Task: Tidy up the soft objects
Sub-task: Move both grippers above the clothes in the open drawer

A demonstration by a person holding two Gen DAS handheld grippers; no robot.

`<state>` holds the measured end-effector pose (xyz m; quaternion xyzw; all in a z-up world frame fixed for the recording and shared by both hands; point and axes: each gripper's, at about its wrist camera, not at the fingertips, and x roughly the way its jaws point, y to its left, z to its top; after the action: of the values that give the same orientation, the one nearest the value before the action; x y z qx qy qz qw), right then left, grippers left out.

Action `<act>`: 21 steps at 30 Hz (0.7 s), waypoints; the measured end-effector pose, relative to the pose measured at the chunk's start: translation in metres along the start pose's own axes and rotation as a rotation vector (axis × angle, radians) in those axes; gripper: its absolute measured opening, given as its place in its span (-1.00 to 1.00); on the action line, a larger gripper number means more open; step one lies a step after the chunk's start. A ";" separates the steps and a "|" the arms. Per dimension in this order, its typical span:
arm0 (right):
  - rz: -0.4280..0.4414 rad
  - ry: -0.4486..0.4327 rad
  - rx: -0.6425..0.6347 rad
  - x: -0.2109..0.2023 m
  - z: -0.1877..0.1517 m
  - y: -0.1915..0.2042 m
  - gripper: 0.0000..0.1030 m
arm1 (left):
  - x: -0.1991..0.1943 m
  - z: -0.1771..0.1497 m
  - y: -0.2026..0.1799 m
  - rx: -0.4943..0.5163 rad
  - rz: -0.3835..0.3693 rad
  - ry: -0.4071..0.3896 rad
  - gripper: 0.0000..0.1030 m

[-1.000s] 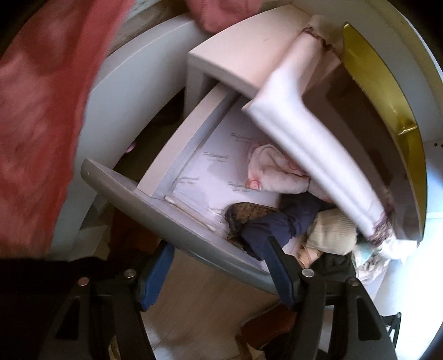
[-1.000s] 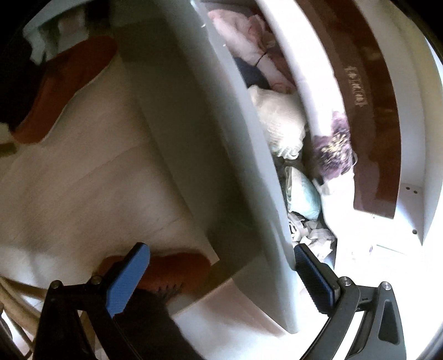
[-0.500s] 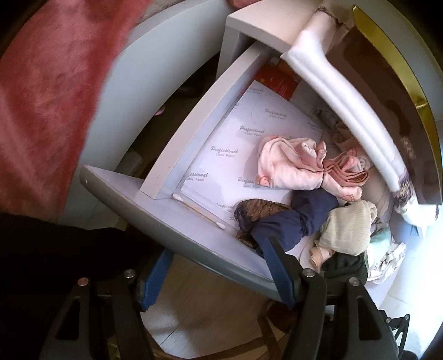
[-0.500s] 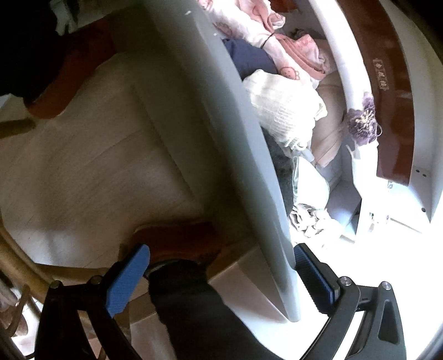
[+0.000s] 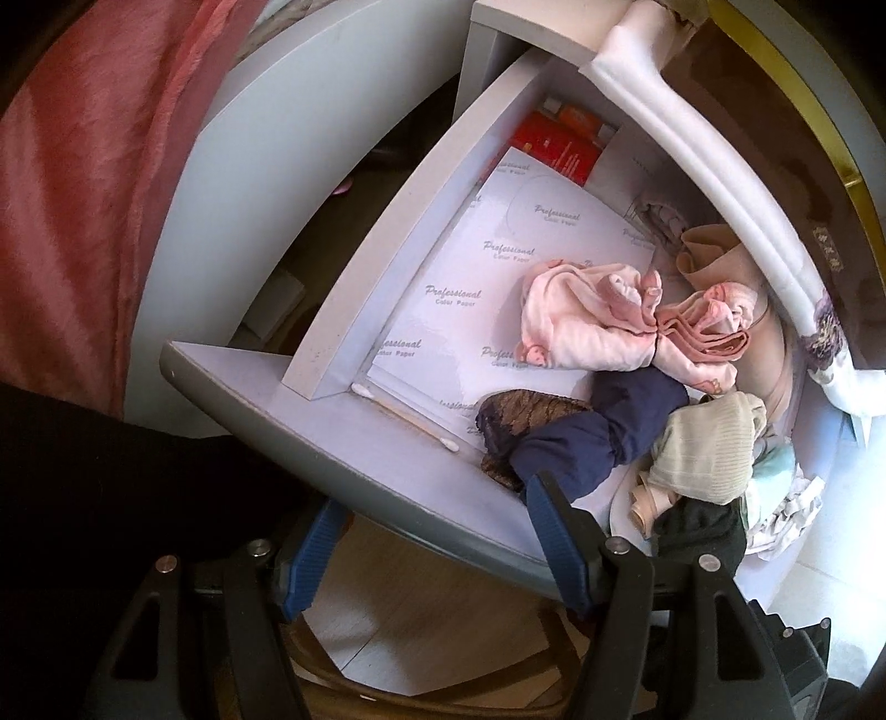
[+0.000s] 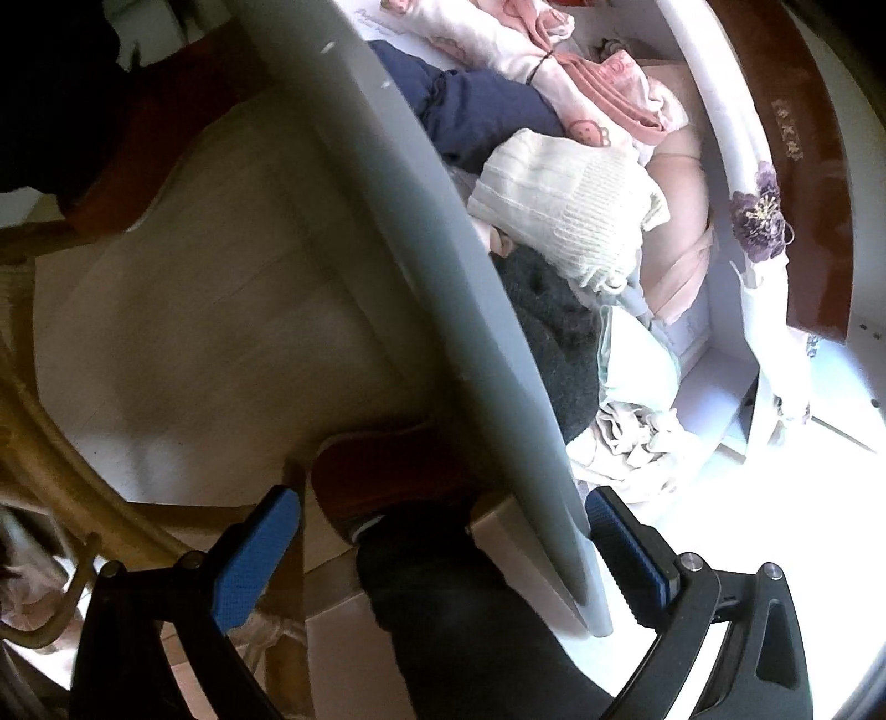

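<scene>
A grey drawer [image 5: 310,437] stands pulled out and holds soft items: a pink bundle [image 5: 587,327], a navy cloth [image 5: 598,437], a brown lace piece [image 5: 520,415], a cream knitted sock [image 5: 709,448] and a black sock [image 5: 698,531]. My left gripper [image 5: 437,537] is open, its jaws straddling the drawer's front panel. My right gripper [image 6: 443,543] is open, also astride the front panel [image 6: 421,232]. From the right wrist view I see the cream sock [image 6: 570,205], navy cloth [image 6: 476,111], dark grey sock [image 6: 554,343] and pink bundle [image 6: 520,44].
White "Professional Color Paper" sheets [image 5: 498,266] line the drawer; a cotton swab [image 5: 410,415] lies by the front. A red box [image 5: 559,144] sits at the back. A red fabric [image 5: 72,166] hangs left. A brown slipper [image 6: 387,476] and dark trouser leg are below.
The drawer has slid further out, showing more of its contents and the red box at the back. Both grippers stayed astride the front panel.
</scene>
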<state>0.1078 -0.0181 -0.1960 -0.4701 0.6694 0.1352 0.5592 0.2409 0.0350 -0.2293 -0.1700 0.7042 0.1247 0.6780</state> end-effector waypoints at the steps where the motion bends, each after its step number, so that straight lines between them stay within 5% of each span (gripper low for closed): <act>1: 0.005 0.000 0.002 -0.001 0.002 -0.003 1.00 | -0.001 0.003 -0.002 0.001 0.002 0.003 0.34; 21: 0.068 -0.030 0.060 -0.032 0.011 -0.052 1.00 | -0.046 0.030 -0.046 0.078 -0.019 -0.039 0.33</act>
<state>0.1524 -0.0222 -0.1538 -0.4281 0.6801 0.1412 0.5782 0.2877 0.0084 -0.1819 -0.1475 0.6935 0.0939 0.6989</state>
